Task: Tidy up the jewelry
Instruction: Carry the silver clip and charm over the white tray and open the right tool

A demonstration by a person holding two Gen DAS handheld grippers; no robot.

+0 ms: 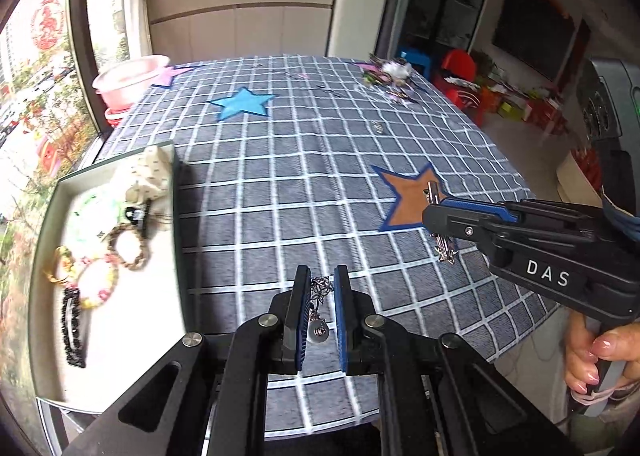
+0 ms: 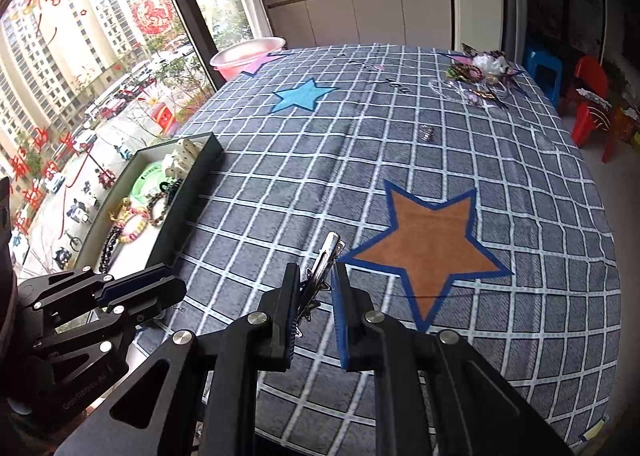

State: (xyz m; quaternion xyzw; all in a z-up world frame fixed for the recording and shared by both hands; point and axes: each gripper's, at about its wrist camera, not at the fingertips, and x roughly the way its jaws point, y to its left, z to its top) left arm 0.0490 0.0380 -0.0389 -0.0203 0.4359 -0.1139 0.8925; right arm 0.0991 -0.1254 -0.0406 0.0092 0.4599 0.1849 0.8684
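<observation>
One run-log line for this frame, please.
left gripper: shut on pendant earring | right gripper: shut on metal hair clip | tray: left, holds bracelets | both above tablecloth

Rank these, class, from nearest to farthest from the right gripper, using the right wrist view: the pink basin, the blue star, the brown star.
Measured from the right gripper:
1. Brown star, just to its right on the tablecloth.
2. Blue star, farther up the table, slightly left.
3. Pink basin, beyond the table's far left edge by the window.
</observation>
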